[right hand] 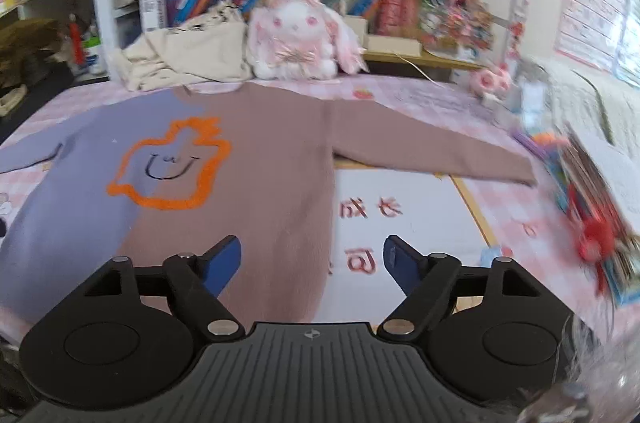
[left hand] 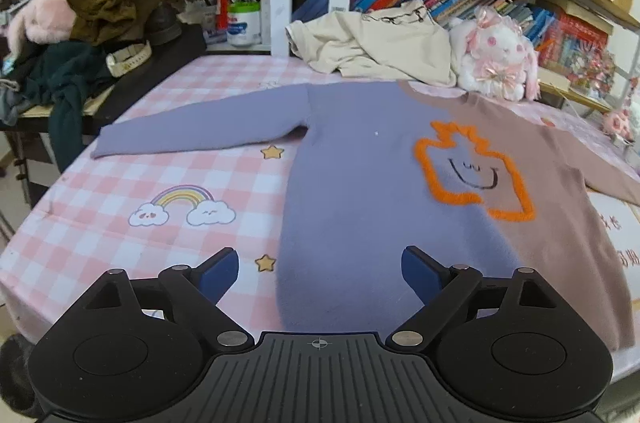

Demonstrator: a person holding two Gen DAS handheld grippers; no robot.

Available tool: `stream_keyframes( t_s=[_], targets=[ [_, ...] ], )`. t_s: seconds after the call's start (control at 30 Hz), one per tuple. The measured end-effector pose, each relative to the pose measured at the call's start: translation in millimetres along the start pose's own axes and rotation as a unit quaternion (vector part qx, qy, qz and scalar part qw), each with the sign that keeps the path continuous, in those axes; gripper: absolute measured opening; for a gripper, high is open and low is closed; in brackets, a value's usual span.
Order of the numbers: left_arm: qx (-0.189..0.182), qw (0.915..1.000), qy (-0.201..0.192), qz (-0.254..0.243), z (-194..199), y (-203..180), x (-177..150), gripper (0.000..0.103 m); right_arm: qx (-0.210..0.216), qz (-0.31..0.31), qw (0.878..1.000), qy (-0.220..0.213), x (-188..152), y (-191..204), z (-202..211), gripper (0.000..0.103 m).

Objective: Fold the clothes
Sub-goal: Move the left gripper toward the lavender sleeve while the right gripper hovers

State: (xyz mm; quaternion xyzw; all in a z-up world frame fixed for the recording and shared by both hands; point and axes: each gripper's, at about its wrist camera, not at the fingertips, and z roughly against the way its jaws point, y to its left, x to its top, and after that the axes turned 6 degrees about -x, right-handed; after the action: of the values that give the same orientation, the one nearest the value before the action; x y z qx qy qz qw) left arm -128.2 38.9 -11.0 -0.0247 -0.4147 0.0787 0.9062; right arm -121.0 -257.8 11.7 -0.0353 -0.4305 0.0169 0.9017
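Two grippers, left (left hand: pixel 320 273) & right (right hand: pixel 312 263), fingers apart over flat sweater (left hand: pixel 360 183).

"Where do my two cameras look from?"

"Both sit low at the near edge of the table (left hand: pixel 80 223), facing the far shelves. My left one looks over the sweater (left hand: pixel 360 183) from its purple side, my right one from its brown side. Both see the orange face and the bunny toy (right hand: pixel 296 39)."

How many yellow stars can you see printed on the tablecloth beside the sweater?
2: one star just under the purple sleeve, one star near the sweater hem. More may be hidden underneath.
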Motion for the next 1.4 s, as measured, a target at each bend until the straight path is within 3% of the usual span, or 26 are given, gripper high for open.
stream_keyframes(
  t_s=[0.17, 0.3, 0.43, 0.7, 0.87, 0.93, 1.07, 1.17, 1.3, 1.4],
  targets=[
    [0.016, 0.9997, -0.003, 0.02, 5.3, -11.8, -3.4, 0.092, 0.021, 0.017, 1.0, 0.002, -0.1, -2.9, -9.8, 0.096],
    [0.019, 0.9992, 0.015, 0.031, 4.8, -8.9, -8.4, 0.092, 0.027, 0.031, 0.999, 0.021, -7.0, 1.6, -17.7, 0.096],
    [0.042, 0.998, 0.007, 0.048, 3.0, 9.8, -2.5, 0.092, 0.022, 0.009, 0.999, 0.024, -7.8, 2.3, -22.0, 0.096],
    [0.066, 0.9946, 0.0, 0.08, -23.9, 89.8, 27.4, 0.092, -0.033, -0.06, 0.997, 0.033, -1.2, 30.7, -23.6, 0.096],
    [0.048, 0.9909, 0.018, 0.124, -54.0, 151.8, 48.8, 0.092, -0.054, -0.076, 0.996, 0.013, 0.0, 71.4, -9.5, 0.096],
    [0.038, 0.9919, 0.031, 0.117, -65.2, 168.4, 55.2, 0.092, -0.063, -0.079, 0.995, 0.019, -2.2, 88.8, -8.6, 0.096],
    [0.03, 0.994, 0.02, 0.104, -76.0, 198.8, 66.5, 0.092, -0.076, -0.097, 0.992, 0.022, -7.2, 116.3, -3.5, 0.097],
    [0.016, 0.9942, 0.015, 0.106, -82.3, 223.3, 77.7, 0.089, -0.077, -0.114, 0.99, 0.019, -6.6, 129.6, 3.4, 0.097],
    [0.026, 0.9943, 0.004, 0.104, -92.0, 250.8, 88.7, 0.068, -0.082, -0.123, 0.989, 0.006, -0.4, 142.2, 8.5, 0.096],
    [0.034, 0.9925, 0.011, 0.117, -102.2, 267.7, 91.6, 0.067, -0.083, -0.127, 0.988, -0.003, 6.1, 147.4, 9.9, 0.096]
  ],
)
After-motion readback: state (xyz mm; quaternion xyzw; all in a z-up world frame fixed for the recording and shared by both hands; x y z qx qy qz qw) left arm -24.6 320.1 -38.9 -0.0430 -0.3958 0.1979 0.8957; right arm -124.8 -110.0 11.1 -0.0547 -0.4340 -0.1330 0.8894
